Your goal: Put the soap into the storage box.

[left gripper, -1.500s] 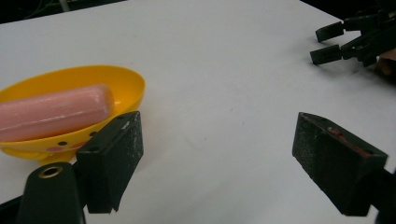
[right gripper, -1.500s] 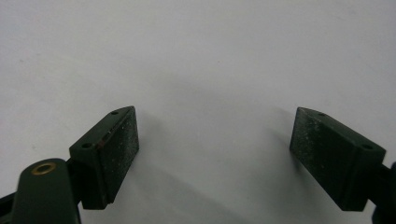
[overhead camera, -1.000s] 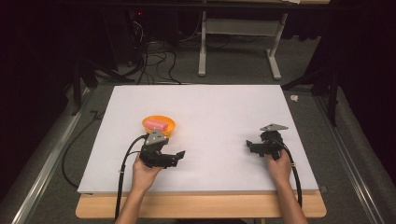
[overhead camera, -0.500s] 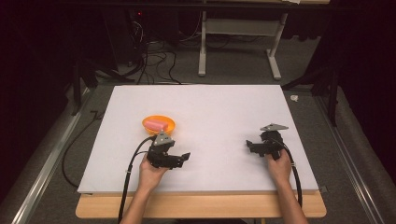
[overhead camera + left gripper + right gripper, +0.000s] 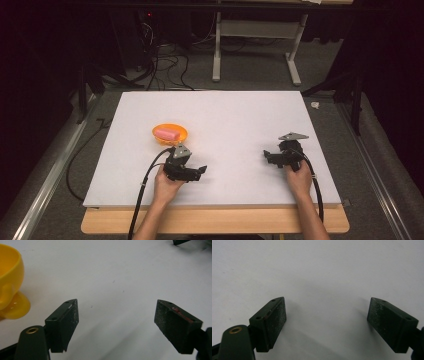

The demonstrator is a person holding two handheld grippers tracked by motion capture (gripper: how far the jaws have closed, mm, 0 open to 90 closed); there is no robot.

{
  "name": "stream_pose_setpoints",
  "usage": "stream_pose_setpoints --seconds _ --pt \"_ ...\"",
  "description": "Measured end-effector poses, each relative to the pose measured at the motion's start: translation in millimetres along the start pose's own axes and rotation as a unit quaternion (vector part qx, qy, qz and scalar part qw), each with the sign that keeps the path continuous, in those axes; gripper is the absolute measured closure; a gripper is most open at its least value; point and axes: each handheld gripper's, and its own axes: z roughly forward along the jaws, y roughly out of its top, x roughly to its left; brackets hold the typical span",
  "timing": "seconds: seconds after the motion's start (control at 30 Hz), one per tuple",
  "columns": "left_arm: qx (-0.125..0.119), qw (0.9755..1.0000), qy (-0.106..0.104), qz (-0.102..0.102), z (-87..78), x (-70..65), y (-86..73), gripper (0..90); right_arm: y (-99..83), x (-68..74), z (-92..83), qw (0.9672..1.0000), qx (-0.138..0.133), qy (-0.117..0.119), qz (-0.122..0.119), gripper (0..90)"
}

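An orange bowl (image 5: 170, 134) stands on the white board (image 5: 225, 115) left of the middle, with a pink object (image 5: 167, 133) lying in it. My left gripper (image 5: 199, 172) rests just in front of and to the right of the bowl, pointing right. In the left gripper view it (image 5: 116, 315) is open with nothing between its pads, and the bowl (image 5: 8, 277) sits off to the left. My right gripper (image 5: 268, 157) lies at the right of the board, pointing left. In the right gripper view it (image 5: 325, 312) is open over bare board.
The board lies on a wooden table whose front edge (image 5: 215, 222) runs below my hands. Cables (image 5: 165, 65) and a metal stand (image 5: 255, 30) are on the floor beyond the board. The tip of the other gripper (image 5: 181, 242) shows at the top right of the left gripper view.
My left gripper has slid a little to the right, away from the bowl. The right gripper has stayed put.
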Motion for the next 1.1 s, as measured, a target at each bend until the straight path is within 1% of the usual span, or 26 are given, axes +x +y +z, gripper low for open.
stream_pose_setpoints --seconds 0.07,0.13,0.23,0.4,0.5,0.77,0.87,0.93,1.0,1.03,1.1 --pt "-0.002 1.0 0.004 -0.005 2.3 0.1 -1.0 21.0 0.0 0.0 0.0 1.0 0.0 0.0 0.0 16.3" --pt "-0.003 0.9999 0.004 -0.01 3.8 0.5 -1.7 21.3 0.0 0.1 -0.2 1.0 0.001 0.0 0.0 16.3" --pt "0.0 0.9999 0.007 -0.008 5.9 0.2 -2.6 21.4 0.0 0.0 -0.2 1.0 0.001 0.0 -0.001 16.3" --pt "0.001 0.9999 0.008 -0.013 8.7 1.0 -3.9 21.5 0.0 0.1 -0.2 1.0 0.001 0.0 0.0 16.3" --pt "0.001 0.9999 0.012 -0.012 10.9 1.8 -4.9 21.5 0.0 0.1 -0.2 1.0 0.001 0.0 0.0 16.3" --pt "0.013 0.9996 0.025 -0.011 16.7 3.4 -8.1 21.7 0.0 0.1 -0.2 1.0 0.001 0.0 0.0 16.3" --pt "0.014 0.9994 0.03 -0.007 17.4 2.4 -8.2 21.6 0.0 0.2 -0.2 1.0 0.0 0.0 0.0 16.3" --pt "0.021 0.9991 0.036 -0.001 18.7 0.6 -7.9 21.7 0.0 0.3 -0.2 1.0 0.0 -0.001 -0.001 16.3" --pt "0.028 0.9984 0.048 0.012 21.0 -2.7 -7.4 21.5 0.0 0.3 -0.2 1.0 0.0 -0.001 -0.001 16.3" --pt "0.03 0.9982 0.05 0.015 21.2 -3.5 -7.4 21.1 -0.1 0.4 -0.1 1.0 -0.001 -0.001 -0.001 16.3" --pt "0.029 0.9984 0.048 0.012 21.1 -2.8 -7.4 21.1 -0.1 0.3 -0.3 1.0 0.0 -0.001 -0.001 16.3"
